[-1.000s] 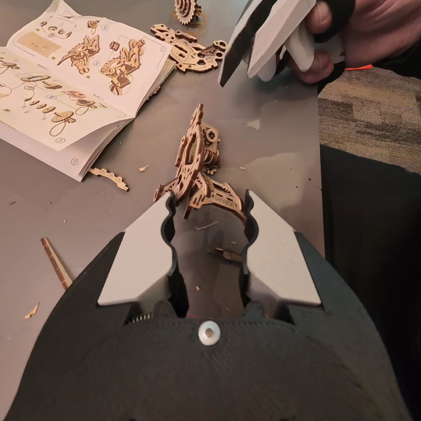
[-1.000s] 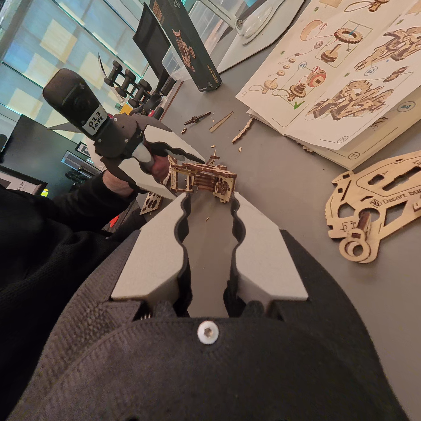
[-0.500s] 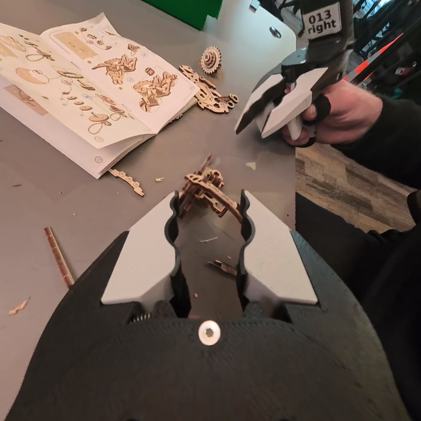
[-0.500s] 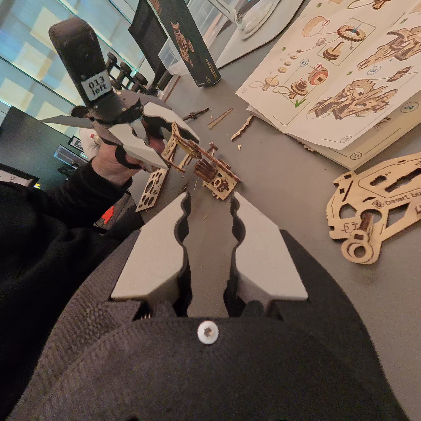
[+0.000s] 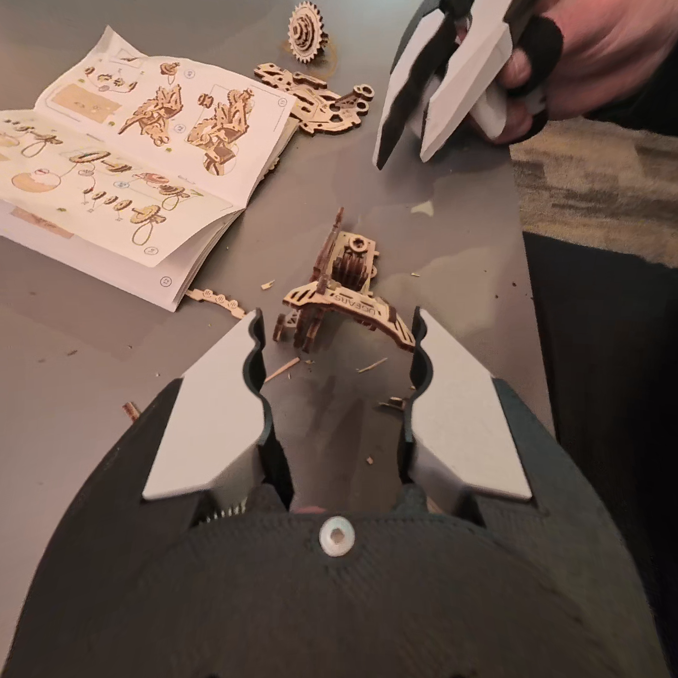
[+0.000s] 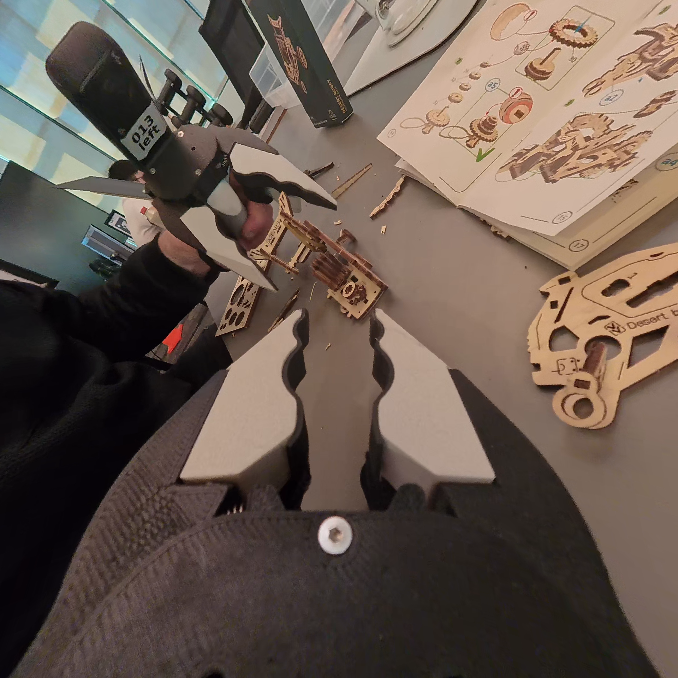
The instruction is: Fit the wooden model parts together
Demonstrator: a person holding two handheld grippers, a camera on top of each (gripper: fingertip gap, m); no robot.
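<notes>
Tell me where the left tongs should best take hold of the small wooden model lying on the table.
Probably the flat arched bar at the wooden model's near end, approached from the table edge. That bar lies crosswise straight ahead of the open left tongs, thin and flat-faced. The far gear block looks fiddly, so it seems the riskier hold.

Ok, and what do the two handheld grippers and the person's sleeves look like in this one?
Both grippers match: the left gripper and right gripper have a black textured printed body, a silver hex screw at centre, and two pale grey wedge fingers lined with wavy black pads. The left one's black cylindrical handle carries a grey sticker. Black finger loops wrap the right hand. The sleeve is black.
</notes>
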